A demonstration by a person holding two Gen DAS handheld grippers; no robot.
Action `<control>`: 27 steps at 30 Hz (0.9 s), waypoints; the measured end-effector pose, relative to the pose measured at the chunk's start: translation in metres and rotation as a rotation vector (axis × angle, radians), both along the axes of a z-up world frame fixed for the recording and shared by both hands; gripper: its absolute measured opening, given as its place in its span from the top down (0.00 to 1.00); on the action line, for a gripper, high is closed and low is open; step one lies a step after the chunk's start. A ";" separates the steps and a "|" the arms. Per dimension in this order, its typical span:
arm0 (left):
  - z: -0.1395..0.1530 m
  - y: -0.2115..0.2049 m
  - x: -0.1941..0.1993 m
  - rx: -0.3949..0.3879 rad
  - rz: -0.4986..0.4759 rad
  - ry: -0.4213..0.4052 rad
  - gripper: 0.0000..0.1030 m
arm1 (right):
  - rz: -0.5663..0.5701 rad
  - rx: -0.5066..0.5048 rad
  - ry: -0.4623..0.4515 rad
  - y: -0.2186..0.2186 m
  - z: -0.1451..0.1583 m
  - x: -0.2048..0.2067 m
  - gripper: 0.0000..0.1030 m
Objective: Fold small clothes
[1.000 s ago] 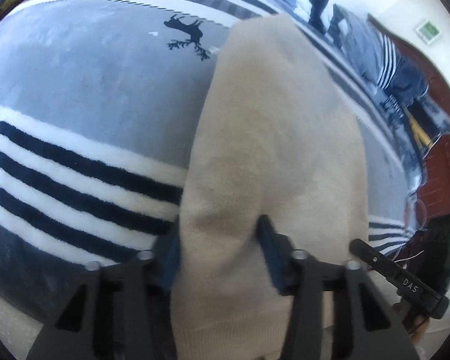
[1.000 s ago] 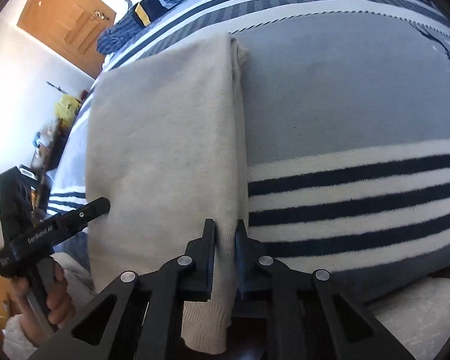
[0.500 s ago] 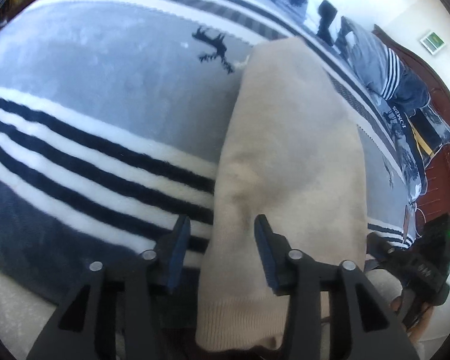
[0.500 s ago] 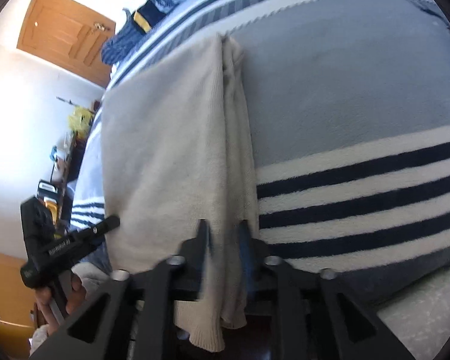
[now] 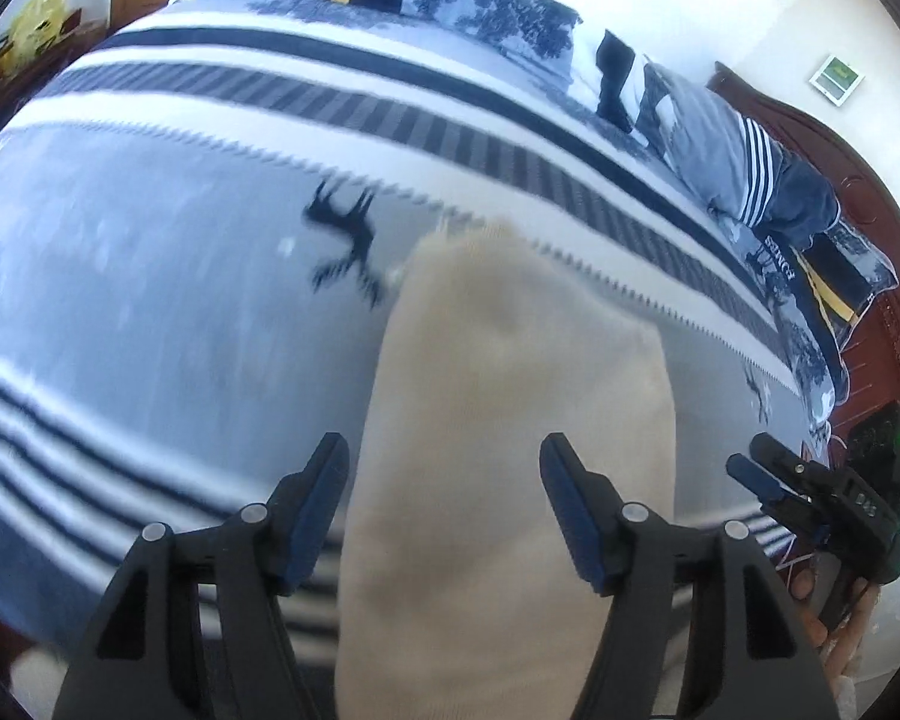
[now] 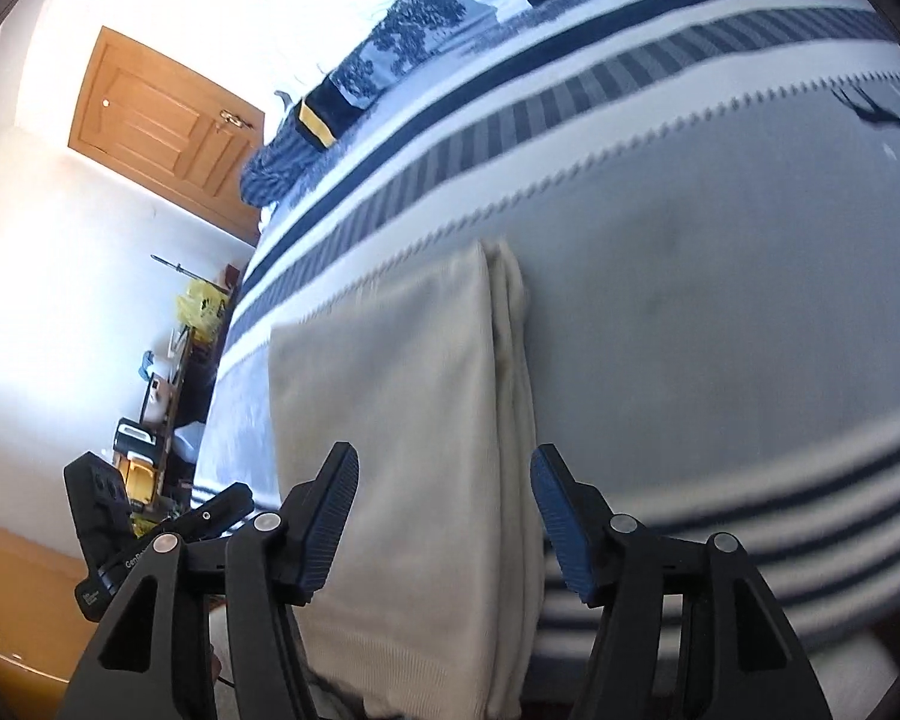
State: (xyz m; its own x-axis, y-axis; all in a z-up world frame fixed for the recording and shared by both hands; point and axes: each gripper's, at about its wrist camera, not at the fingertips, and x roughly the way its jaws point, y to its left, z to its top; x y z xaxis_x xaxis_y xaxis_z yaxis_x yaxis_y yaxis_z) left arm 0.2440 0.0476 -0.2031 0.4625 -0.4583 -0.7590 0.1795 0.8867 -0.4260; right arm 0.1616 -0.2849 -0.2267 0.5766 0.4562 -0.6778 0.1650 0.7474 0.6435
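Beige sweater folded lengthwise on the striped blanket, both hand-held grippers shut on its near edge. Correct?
Not quite. Both are open: the left hand-held gripper and right hand-held gripper have their jaws spread wide, gripping nothing, as each wrist view shows. The beige sweater does lie folded lengthwise on the striped blanket.

Bright rm: wood door [image 6: 168,126], striped bed blanket [image 5: 150,276].
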 end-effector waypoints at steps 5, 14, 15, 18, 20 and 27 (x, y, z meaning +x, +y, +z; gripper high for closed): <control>-0.008 -0.009 0.047 -0.049 0.010 0.015 0.37 | -0.016 0.009 -0.012 -0.011 -0.009 0.046 0.37; -0.084 0.021 0.093 -0.459 0.075 0.204 0.44 | 0.048 0.057 0.043 -0.007 -0.065 0.107 0.46; -0.086 0.021 0.096 -0.468 0.073 0.214 0.48 | 0.063 0.059 0.060 -0.004 -0.073 0.110 0.46; -0.078 0.025 0.097 -0.516 0.066 0.227 0.68 | 0.078 0.091 0.065 -0.002 -0.084 0.117 0.72; -0.065 0.027 0.088 -0.539 0.058 0.178 0.69 | 0.073 0.138 0.078 -0.006 -0.088 0.119 0.81; -0.091 0.033 0.094 -0.571 0.134 0.254 0.49 | 0.054 0.081 0.054 0.008 -0.078 0.118 0.79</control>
